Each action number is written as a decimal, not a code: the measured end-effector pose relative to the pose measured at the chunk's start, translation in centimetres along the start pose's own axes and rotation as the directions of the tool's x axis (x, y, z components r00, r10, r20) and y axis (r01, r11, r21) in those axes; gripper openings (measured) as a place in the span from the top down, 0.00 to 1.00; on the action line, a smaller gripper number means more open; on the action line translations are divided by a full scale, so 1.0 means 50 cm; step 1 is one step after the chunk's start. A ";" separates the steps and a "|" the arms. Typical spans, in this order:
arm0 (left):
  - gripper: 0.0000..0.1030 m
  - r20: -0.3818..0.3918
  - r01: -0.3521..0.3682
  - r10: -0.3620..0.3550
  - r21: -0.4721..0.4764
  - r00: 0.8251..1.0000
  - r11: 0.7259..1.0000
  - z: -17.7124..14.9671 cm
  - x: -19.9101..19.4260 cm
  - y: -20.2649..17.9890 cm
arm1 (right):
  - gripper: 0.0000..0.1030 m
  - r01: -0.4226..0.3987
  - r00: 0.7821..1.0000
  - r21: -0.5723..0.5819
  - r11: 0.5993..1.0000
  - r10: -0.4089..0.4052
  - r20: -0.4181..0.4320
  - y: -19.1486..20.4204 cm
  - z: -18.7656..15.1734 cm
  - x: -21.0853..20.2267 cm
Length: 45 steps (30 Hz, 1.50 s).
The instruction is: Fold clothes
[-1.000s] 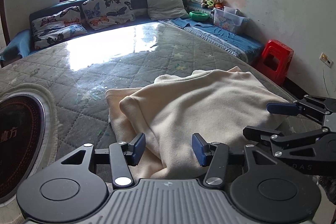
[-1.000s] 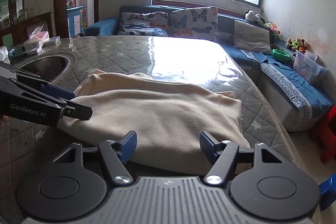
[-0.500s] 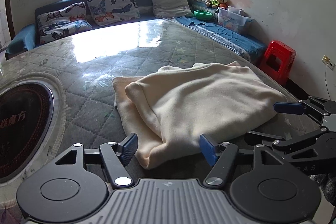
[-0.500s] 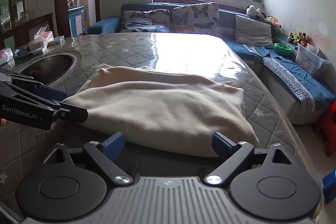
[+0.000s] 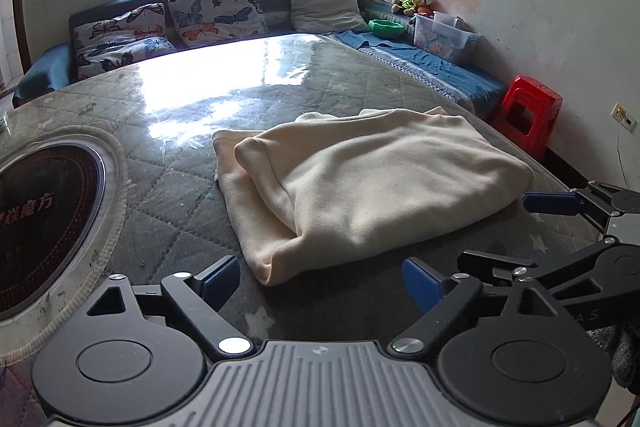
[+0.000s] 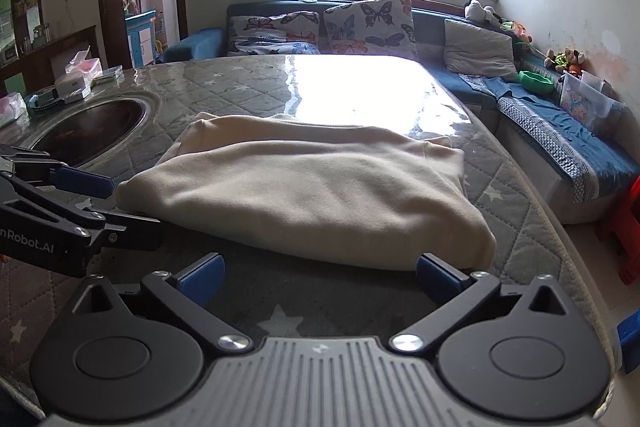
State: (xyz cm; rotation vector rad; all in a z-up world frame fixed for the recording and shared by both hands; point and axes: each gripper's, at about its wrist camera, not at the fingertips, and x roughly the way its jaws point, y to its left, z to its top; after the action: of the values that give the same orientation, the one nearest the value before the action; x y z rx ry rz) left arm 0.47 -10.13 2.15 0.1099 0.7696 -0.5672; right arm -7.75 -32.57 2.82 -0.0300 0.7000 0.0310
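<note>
Both grippers, left [image 5: 322, 281] and right [image 6: 320, 277], jaws opening and empty, we hold just short of the cream garment [image 5: 372, 183]: fold laid, apparently released.

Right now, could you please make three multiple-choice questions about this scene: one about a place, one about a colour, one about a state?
1. Where does the cream garment lie?
A. on the quilted table
B. on the sofa
C. on the floor

2. What colour is the plastic stool by the wall?
A. green
B. red
C. white

3. What is between the fingers of the right gripper?
A. a cushion
B. a fold of the garment
C. nothing

Answers:
1 A: the garment rests folded on the quilted table, in front of both grippers.
2 B: the stool is bright red.
3 C: the jaws are opening and the garment's near edge lies beyond the blue pads.
</note>
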 end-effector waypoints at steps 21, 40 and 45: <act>0.00 -0.011 -0.014 0.014 -0.015 1.000 1.000 -0.024 -0.014 -0.007 | 0.00 0.021 0.998 0.089 0.996 -0.014 -0.067 -0.003 -0.037 0.002; 0.00 -0.041 -0.029 0.029 0.000 0.999 1.000 -0.035 -0.008 -0.018 | 0.00 0.038 0.998 0.080 0.996 -0.034 -0.055 0.003 -0.046 0.004; 0.00 -0.070 -0.035 0.036 0.001 0.997 0.999 -0.037 -0.004 -0.020 | 0.00 0.039 0.998 0.080 0.996 -0.035 -0.052 0.004 -0.047 0.005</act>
State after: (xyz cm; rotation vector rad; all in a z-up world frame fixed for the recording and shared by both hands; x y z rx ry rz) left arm -1.34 -10.35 1.07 0.1440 0.8341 -0.5318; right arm -9.08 -32.44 0.85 0.0338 0.7506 -0.0341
